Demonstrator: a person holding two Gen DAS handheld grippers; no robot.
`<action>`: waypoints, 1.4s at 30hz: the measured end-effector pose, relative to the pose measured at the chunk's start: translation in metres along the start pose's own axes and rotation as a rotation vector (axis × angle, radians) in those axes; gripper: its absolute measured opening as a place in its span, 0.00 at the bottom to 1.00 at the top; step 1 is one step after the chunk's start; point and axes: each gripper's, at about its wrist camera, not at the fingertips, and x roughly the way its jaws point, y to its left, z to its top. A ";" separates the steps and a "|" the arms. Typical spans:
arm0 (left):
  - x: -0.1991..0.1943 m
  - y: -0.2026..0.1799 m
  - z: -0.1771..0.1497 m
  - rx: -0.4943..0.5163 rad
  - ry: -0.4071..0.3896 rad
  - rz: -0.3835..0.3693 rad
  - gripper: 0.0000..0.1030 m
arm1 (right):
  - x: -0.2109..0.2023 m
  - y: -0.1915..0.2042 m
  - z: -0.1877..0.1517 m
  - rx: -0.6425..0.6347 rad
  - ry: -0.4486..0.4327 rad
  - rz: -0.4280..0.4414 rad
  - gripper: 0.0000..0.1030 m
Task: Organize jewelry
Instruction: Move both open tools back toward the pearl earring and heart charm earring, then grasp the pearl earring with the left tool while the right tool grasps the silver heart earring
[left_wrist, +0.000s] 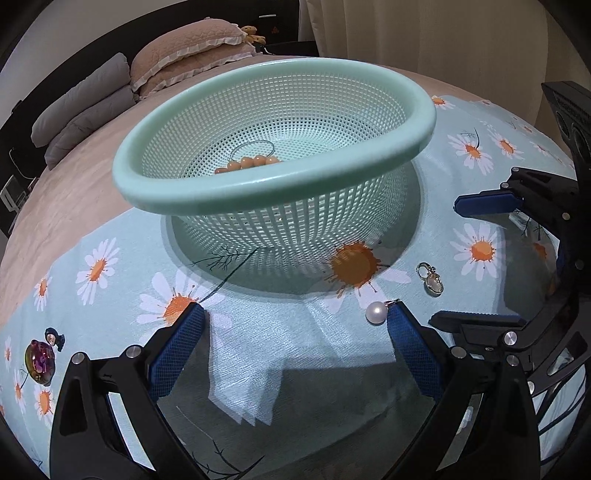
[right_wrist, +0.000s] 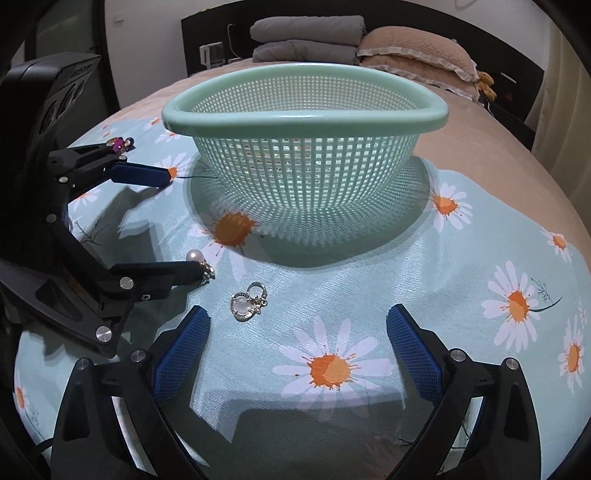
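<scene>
A mint green mesh basket (left_wrist: 424, 110) (right_wrist: 441, 110) stands on a daisy-print cloth and holds an orange bead bracelet (left_wrist: 248, 162). My left gripper (left_wrist: 295, 314) (right_wrist: 184, 221) is open and empty, low over the cloth in front of the basket. A white pearl earring (left_wrist: 376, 313) (right_wrist: 194, 255) lies right against its right fingertip. A gold ring pendant (left_wrist: 433, 280) (right_wrist: 245, 303) lies on the cloth between both grippers. My right gripper (right_wrist: 297, 314) (left_wrist: 447, 262) is open and empty, just right of the pendant. An iridescent purple charm (left_wrist: 40, 363) (right_wrist: 119, 144) lies at the far left.
The daisy cloth (right_wrist: 480, 258) covers part of a bed with a beige blanket (left_wrist: 74, 192). Folded grey quilts (right_wrist: 306, 37) and a frilled pink pillow (right_wrist: 413, 51) lie at the headboard. A small dark figure charm (left_wrist: 53, 338) lies beside the purple charm.
</scene>
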 end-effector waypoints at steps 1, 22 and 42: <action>0.001 0.000 -0.001 -0.003 0.000 -0.001 0.95 | 0.002 0.000 0.000 0.003 0.004 0.007 0.93; -0.001 -0.011 -0.003 0.035 -0.027 -0.017 0.81 | 0.003 0.000 -0.003 0.004 -0.006 0.008 0.92; -0.006 -0.017 -0.005 0.066 -0.050 -0.112 0.12 | -0.004 0.010 -0.002 -0.025 -0.039 0.060 0.16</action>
